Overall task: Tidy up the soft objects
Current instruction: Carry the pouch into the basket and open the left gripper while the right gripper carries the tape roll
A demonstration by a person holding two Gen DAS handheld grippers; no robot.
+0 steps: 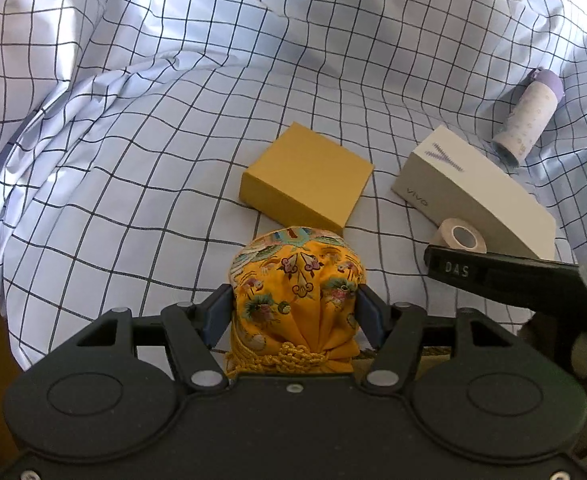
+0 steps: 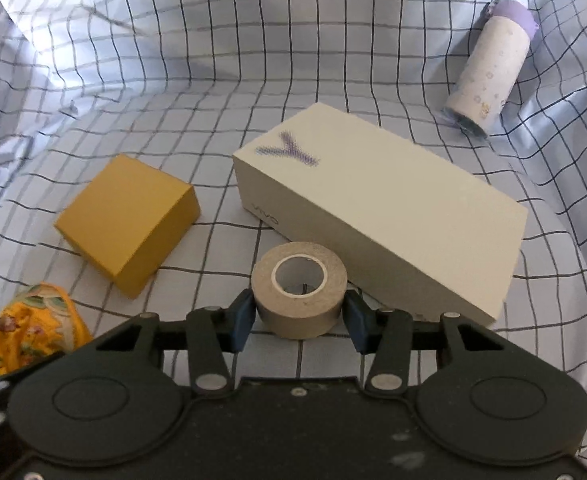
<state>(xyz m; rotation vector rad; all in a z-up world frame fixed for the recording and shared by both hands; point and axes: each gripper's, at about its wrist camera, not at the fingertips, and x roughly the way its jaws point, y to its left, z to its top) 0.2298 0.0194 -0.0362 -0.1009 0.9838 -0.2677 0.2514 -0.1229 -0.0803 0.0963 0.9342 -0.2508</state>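
Checked cloth (image 1: 133,120) covers surface; left hand-held gripper (image 1: 295,312) clamps pouch (image 1: 297,280), right hand-held gripper (image 2: 299,318) brackets tape roll (image 2: 299,292).

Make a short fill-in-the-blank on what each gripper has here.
1. The left gripper is shut on the embroidered ____ pouch.
2. The roll of tape sits between the ____ gripper's fingers.
3. The ____ box lies right behind the tape.

Missing words: yellow; right; white
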